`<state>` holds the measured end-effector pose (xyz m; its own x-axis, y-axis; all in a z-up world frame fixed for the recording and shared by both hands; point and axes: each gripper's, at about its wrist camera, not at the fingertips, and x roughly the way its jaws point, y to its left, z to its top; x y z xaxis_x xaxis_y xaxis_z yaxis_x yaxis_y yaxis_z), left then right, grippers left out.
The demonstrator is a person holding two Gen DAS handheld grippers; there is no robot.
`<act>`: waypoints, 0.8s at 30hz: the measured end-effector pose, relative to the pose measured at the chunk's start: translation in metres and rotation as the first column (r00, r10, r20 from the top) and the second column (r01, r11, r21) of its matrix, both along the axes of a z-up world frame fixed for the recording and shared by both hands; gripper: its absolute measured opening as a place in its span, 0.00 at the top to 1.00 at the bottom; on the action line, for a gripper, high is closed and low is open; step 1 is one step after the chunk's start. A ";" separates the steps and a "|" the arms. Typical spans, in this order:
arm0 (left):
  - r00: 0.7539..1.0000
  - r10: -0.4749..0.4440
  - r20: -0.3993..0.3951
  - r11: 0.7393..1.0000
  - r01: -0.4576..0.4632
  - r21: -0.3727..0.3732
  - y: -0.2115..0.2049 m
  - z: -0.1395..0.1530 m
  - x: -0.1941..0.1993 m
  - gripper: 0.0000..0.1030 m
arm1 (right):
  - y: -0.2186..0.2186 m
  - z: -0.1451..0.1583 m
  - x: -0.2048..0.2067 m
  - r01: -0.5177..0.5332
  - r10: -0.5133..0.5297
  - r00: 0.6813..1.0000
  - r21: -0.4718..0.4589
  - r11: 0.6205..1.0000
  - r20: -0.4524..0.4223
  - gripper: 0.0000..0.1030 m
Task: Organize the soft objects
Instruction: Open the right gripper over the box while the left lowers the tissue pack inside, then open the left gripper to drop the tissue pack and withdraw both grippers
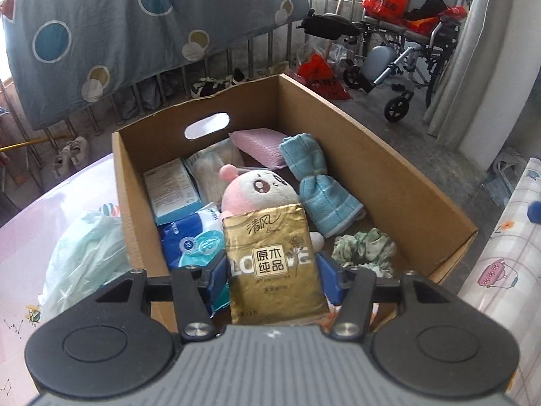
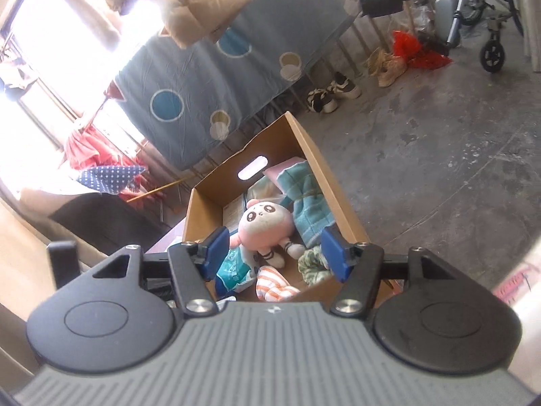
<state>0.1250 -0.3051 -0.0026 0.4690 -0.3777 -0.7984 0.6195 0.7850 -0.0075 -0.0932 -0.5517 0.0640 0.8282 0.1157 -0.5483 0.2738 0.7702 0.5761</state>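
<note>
My left gripper point(image 1: 273, 275) is shut on a gold tissue pack point(image 1: 274, 264) and holds it above the near end of an open cardboard box point(image 1: 389, 169). In the box lie a pink plush doll point(image 1: 257, 191), a blue checked towel point(image 1: 321, 196), a pink sponge-like pad point(image 1: 260, 145), a green scrunchie point(image 1: 367, 250) and blue-white packs point(image 1: 192, 237). My right gripper point(image 2: 275, 252) is open and empty, high above the same box point(image 2: 338, 196). The right wrist view shows the doll point(image 2: 267, 226), the towel point(image 2: 307, 206) and an orange striped cloth point(image 2: 274, 286).
A pale green plastic bag point(image 1: 84, 260) lies left of the box on a pink surface point(image 1: 20, 247). A patterned cloth-covered surface point(image 1: 500, 270) is at right. A spotted blue quilt point(image 1: 118, 34) hangs on a rail behind. A wheelchair point(image 1: 412, 54), red bags and shoes stand on the concrete floor point(image 2: 439, 152).
</note>
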 end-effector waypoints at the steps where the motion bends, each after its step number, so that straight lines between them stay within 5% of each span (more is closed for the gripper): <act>1: 1.000 -0.005 -0.011 1.000 0.005 0.010 -0.006 -0.003 0.003 0.45 | 0.002 -0.002 -0.010 0.012 -0.012 1.000 0.007 1.000 0.007 0.38; 12: 0.988 -0.008 -0.155 0.997 0.019 0.072 -0.053 -0.041 0.029 0.45 | 0.009 -0.043 -0.048 0.141 -0.146 0.988 0.086 0.986 0.052 0.34; 24: 0.948 0.065 -0.311 0.995 -0.038 0.094 -0.033 -0.063 0.045 0.41 | 0.002 -0.074 -0.036 0.159 -0.165 0.986 0.172 0.972 0.021 0.34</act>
<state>0.1702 -0.3381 -0.0651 0.2074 -0.2829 -0.9365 0.5555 0.8220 -0.1253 -0.1292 -0.5496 -0.0096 0.8620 0.0666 -0.5025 0.3645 0.6075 0.7057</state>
